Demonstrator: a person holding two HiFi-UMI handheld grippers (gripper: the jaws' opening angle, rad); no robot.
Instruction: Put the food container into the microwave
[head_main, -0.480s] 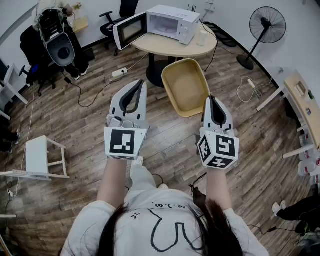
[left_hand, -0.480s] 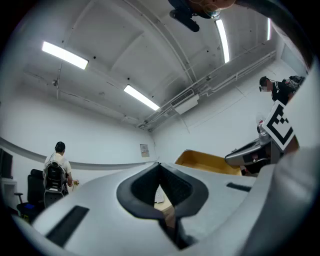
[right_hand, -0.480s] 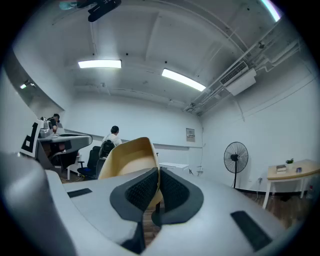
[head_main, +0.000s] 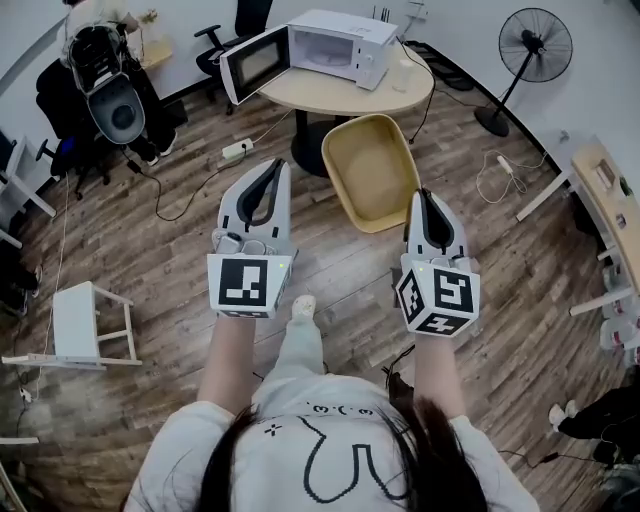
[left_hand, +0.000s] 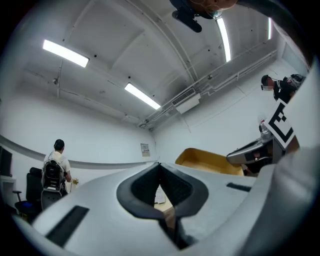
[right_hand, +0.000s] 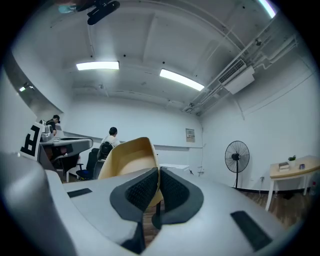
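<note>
- Ahead of the container (head_main: 372, 172) and a little to its left, the microwave (head_main: 335, 45) sits on a round table (head_main: 405, 95). Its door (head_main: 255, 62) is swung out to the left and the cavity is bare.
- That is the relation the next move turns on: the cavity lies past the container's far end, well apart, so the carry looks to run forward and leftward.
- Right gripper (head_main: 424, 195) pinches the container's near rim. In the right gripper view the thin wall runs between its 2 ribbed dark pads (right_hand: 142, 192), which are pressed onto it.
- The container hangs in the air over the wood floor (head_main: 180, 290), off the table. Its long axis points away from the person toward the table, and its hollow side is tipped up and to the left.
- Left gripper (head_main: 278, 165) is beside it, near but apart, with its jaws pressed together at the tips and nothing between them. The right one alone bears the load.
- The container is a tan, smooth, shallow tub with rounded corners and a thin lip, and it looks like stiff, light plastic. A 1-sided pinch on such a lip may let it swing.
- The microwave is white and boxy with a dark door window, and the tabletop is pale wood.
</note>
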